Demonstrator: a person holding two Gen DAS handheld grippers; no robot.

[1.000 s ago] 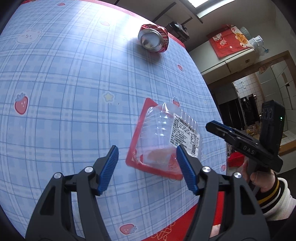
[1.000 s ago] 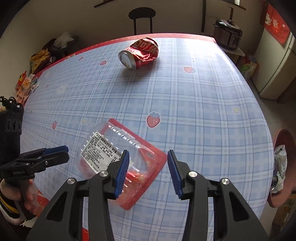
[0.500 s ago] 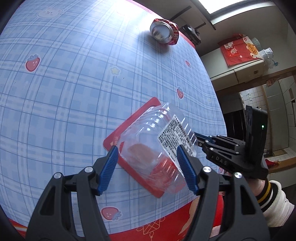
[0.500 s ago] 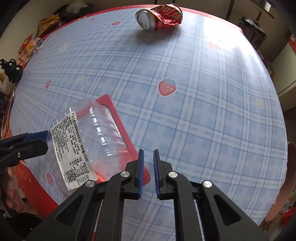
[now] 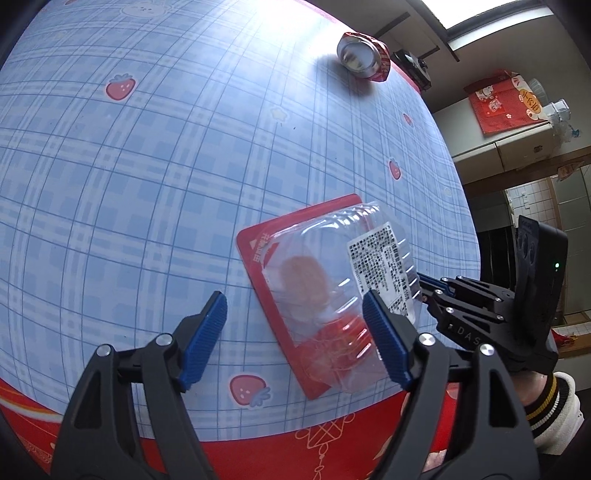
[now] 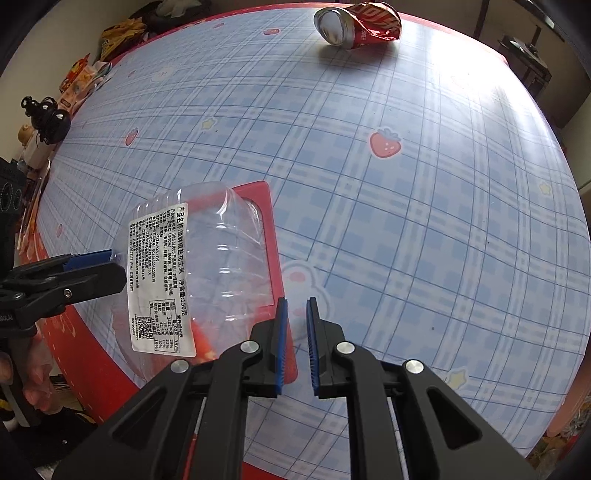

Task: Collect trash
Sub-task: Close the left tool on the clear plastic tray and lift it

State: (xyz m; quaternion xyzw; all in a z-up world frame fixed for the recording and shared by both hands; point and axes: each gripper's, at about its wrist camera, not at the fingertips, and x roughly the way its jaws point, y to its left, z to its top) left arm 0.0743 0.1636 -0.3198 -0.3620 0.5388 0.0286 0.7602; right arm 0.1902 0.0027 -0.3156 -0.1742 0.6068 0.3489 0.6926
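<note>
A clear plastic clamshell container (image 5: 332, 280) (image 6: 207, 266) on a red card with a white label lies near the table's front edge. My right gripper (image 6: 296, 301) (image 5: 423, 280) is shut on the corner of its red edge. My left gripper (image 5: 295, 299) (image 6: 107, 258) hovers over the container with its jaws opening. One pad is above the clear shell and the other above bare cloth, and neither presses on it. A crushed red drink can (image 5: 364, 61) (image 6: 358, 24) lies on its side at the far edge of the table.
The round table (image 5: 147, 147) (image 6: 443, 221) has a blue checked cloth with strawberries and a red border. Snack bags (image 6: 85, 74) and a dark figurine (image 6: 48, 118) sit beyond its left edge. A reddish bin rim (image 6: 574, 398) shows low at the right.
The right jaws closed on the container's red edge and the container swung round toward the table's front edge. The left jaws spread wider.
</note>
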